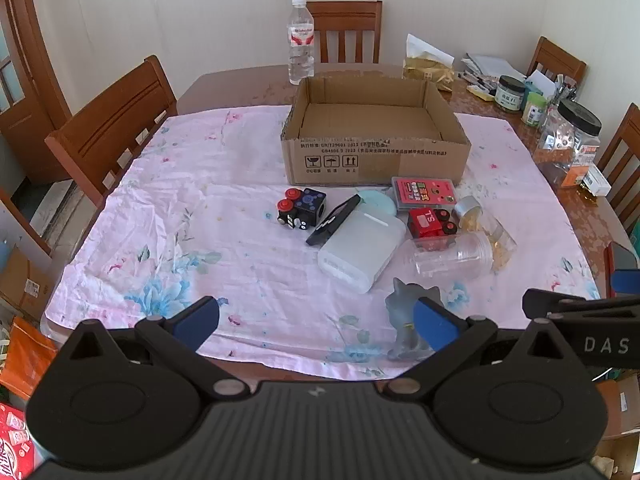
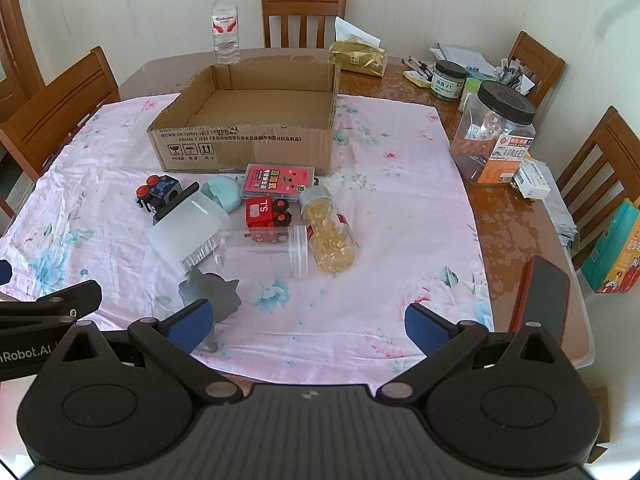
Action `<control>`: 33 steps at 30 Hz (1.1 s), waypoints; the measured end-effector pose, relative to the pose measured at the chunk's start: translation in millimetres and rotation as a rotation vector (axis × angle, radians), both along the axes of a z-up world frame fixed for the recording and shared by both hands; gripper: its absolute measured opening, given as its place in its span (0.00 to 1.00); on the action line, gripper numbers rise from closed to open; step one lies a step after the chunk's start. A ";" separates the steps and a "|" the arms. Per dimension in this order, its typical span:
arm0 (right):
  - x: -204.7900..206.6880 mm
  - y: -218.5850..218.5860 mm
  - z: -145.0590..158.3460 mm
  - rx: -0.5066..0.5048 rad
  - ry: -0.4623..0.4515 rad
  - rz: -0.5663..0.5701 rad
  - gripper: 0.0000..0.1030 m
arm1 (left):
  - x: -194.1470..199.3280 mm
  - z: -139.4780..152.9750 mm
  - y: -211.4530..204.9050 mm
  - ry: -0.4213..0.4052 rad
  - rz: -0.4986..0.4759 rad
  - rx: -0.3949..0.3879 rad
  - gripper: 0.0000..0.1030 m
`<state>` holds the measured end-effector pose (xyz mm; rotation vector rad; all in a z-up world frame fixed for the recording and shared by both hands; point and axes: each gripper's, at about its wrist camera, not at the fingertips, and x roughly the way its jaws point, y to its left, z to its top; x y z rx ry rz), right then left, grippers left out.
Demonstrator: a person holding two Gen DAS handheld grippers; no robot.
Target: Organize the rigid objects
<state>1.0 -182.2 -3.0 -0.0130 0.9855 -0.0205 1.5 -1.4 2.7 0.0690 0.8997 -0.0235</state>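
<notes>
An open cardboard box (image 1: pixel 376 160) (image 2: pixel 248 148) stands on a pink floral cloth (image 1: pixel 200 240) (image 2: pixel 400 220). In front of it lies a cluster: a black toy train (image 1: pixel 300 208) (image 2: pixel 156 194), a white plastic case (image 1: pixel 360 252) (image 2: pixel 188 228), a red toy truck (image 1: pixel 430 222) (image 2: pixel 266 210), a pink card box (image 1: pixel 424 190) (image 2: pixel 278 178), a clear jar (image 1: pixel 456 256) (image 2: pixel 264 252), a bottle of yellow capsules (image 1: pixel 488 228) (image 2: pixel 330 232) and a grey cat figure (image 1: pixel 404 316) (image 2: pixel 212 292). My left gripper (image 1: pixel 316 324) and right gripper (image 2: pixel 308 328) hover open over the near table edge, nothing between their fingers.
A water bottle (image 1: pixel 301 40) (image 2: pixel 226 26) and a tissue pack (image 2: pixel 358 54) stand behind the box. Jars (image 2: pixel 494 136) and clutter fill the right side. A phone (image 2: pixel 544 296) lies at the near right edge. Wooden chairs (image 1: pixel 112 128) ring the table.
</notes>
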 end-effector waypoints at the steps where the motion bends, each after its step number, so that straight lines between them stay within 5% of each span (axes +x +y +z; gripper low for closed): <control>1: 0.5 0.4 -0.1 0.000 0.000 0.000 1.00 | 0.8 0.2 0.3 0.001 0.000 0.000 0.99; 33: 8.0 -1.4 1.1 -0.011 -0.004 0.001 1.00 | 6.8 3.0 -2.7 0.000 0.000 -0.001 0.99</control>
